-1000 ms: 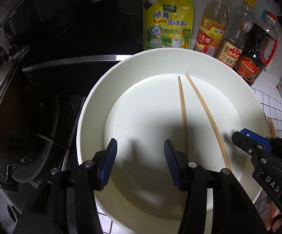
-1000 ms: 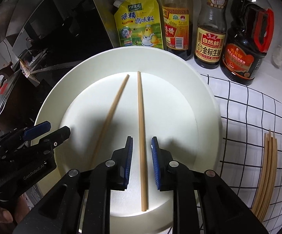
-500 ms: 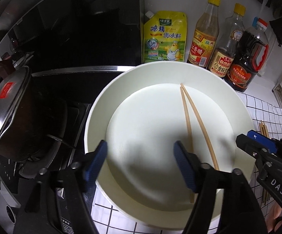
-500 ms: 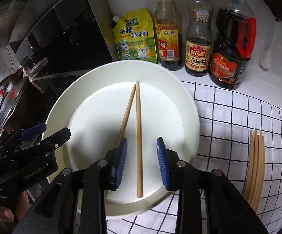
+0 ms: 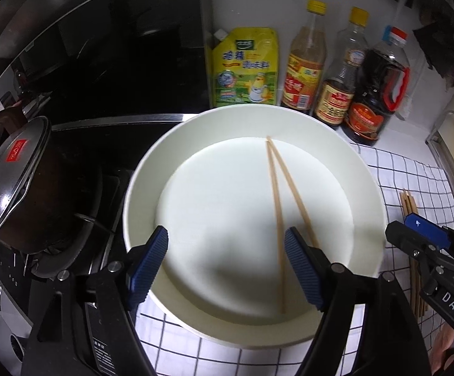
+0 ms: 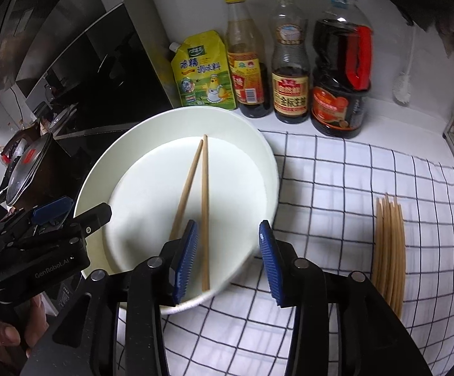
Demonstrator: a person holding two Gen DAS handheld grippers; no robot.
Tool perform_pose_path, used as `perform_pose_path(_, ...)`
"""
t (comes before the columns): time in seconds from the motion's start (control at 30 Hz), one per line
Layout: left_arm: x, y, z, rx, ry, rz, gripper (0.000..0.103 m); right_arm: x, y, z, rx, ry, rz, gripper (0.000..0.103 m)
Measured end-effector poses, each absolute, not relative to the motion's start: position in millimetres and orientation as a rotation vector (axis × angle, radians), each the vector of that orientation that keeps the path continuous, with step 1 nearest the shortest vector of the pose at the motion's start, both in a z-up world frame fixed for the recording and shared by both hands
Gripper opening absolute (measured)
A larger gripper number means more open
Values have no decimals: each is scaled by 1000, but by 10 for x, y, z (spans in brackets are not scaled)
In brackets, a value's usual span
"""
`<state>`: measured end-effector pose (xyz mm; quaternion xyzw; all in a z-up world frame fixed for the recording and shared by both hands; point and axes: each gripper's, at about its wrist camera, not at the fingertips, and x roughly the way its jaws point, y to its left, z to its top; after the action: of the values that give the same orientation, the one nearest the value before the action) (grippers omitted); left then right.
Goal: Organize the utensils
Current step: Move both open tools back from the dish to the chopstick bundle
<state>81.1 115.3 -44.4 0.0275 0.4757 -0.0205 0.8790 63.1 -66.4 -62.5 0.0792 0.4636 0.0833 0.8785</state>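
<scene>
Two wooden chopsticks [image 5: 277, 206] lie in a large white plate [image 5: 151, 188], tips touching at the far end; they also show in the right wrist view [image 6: 204, 200]. My left gripper [image 5: 227, 266] is open and empty above the plate's near rim. My right gripper [image 6: 228, 260] is open and empty over the plate's near right edge [image 6: 267, 169], the right chopstick just inside its left pad. A bundle of several chopsticks [image 6: 389, 250] lies on the checked cloth to the right, also in the left wrist view [image 5: 410, 206].
A yellow seasoning pouch [image 6: 203, 72] and three sauce bottles [image 6: 289, 62] stand against the back wall. A dark pot with a glass lid [image 5: 10, 175] sits on the stove at left. A white checked cloth [image 6: 336, 188] covers the counter.
Both grippers have pulled back and up from the plate and opened wider. The right gripper let go of the right chopstick, which now lies with its tip against the other one.
</scene>
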Motion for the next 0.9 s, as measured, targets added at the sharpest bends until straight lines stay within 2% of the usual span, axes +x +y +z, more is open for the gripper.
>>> perform_pose_path(0.13,719,984,-444,73,993,-74,78,489,-830,-665,174,970,153,45)
perform_pose_path(0.3,636,745,-457,92,999,-119,80,313,-1127,-721,197,981,106,54)
perform_pose_path(0.4,578,548,-444,94,995,-154,85,209,-1326,-732,210,983,79,58)
perform_pose_path(0.9,351,-406,-483,107,986,-305,88,-235,-2369,-858,195,992,-103,62)
